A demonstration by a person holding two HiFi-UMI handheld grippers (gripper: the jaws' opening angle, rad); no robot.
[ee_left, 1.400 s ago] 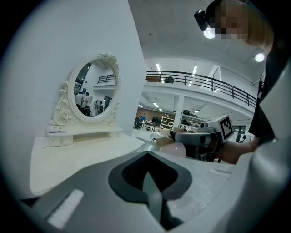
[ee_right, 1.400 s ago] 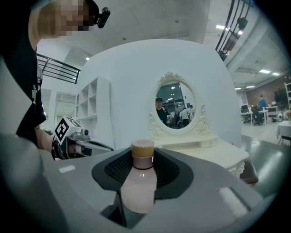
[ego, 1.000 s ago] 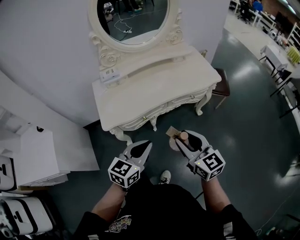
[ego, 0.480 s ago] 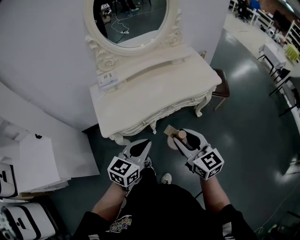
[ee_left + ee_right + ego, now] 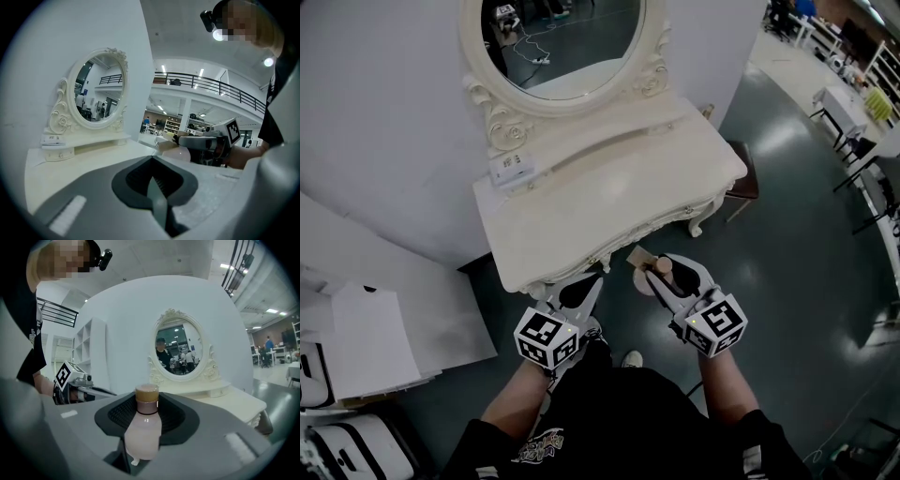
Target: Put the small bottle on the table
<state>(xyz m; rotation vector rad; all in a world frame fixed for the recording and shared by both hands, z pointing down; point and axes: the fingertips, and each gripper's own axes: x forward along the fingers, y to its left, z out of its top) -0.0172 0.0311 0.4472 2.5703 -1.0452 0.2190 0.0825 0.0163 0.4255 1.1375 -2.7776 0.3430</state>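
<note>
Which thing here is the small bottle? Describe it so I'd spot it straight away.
Find the white dressing table with the oval mirror. Just off its front edge, the right gripper clamps the small bottle: milky pink body, tan cap. The left gripper beside it is shut and empty.

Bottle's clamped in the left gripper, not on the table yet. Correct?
Wrong gripper. The bottle is clamped in the right gripper, as the right gripper view shows. The left gripper is shut on nothing. The rest holds: the bottle is not on the table yet.
</note>
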